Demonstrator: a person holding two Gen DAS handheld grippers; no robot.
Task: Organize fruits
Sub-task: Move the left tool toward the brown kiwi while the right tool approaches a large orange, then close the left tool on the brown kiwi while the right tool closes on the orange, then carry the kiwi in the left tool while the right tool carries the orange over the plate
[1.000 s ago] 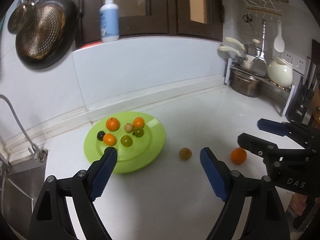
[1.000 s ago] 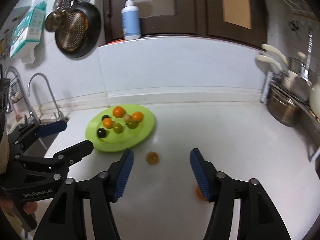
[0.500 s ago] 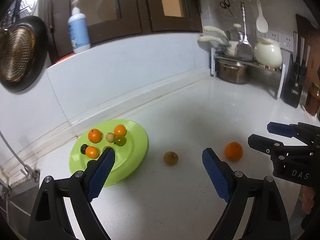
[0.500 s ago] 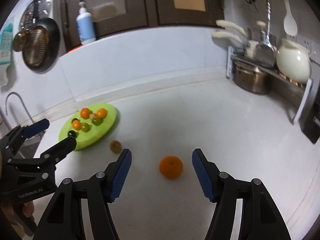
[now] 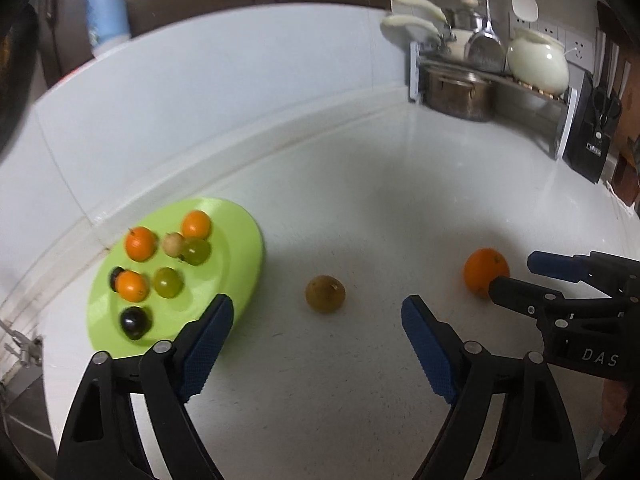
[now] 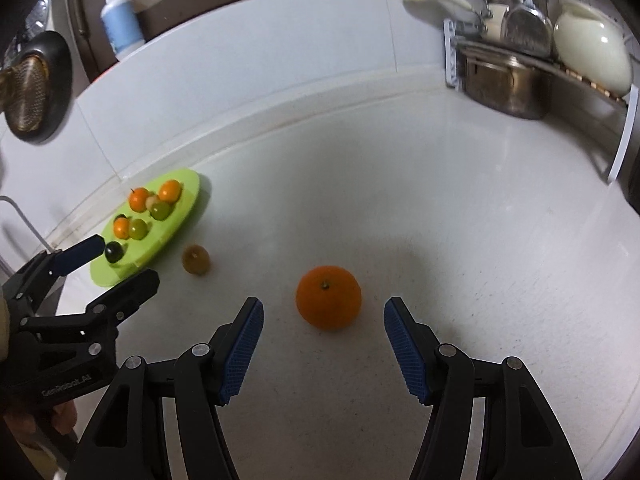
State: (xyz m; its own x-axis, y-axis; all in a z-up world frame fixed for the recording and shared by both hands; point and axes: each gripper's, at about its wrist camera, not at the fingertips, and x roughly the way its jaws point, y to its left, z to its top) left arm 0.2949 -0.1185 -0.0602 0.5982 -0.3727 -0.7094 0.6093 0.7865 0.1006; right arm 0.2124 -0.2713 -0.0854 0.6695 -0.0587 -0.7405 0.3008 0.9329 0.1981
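White kitchen table [image 5: 460, 184] stretches to a tiled back wall, with a pot rack [image 5: 492, 80] in the far corner and a green plate [image 5: 244, 240] already holding seven small fruits at the left. Both hand-held grippers have come down and closer over the past second: the brown fruit [image 5: 325, 294], earlier small and distant ahead of the left hand-held gripper [image 5: 318, 322], now lies just beyond its blue pads, while the orange [image 6: 329, 297], a second ago half hidden behind a finger of the right hand-held gripper [image 6: 323, 334], now sits squarely ahead of its jaws. The left jaws have just been closing a little, yet they stand wide apart with nothing between them; the right jaws stand apart too, and the orange is ahead of the pads, not yet between them. Both loose fruits rest on the table, clear of the plate, so two simultaneous pick-ups look imminent. Only the left wrist view shows the knife block [image 5: 594, 132] at the far right; only the right wrist view shows the hanging pan [image 6: 36, 92] and the person's fingers [image 6: 60, 418] gripping the left handle.
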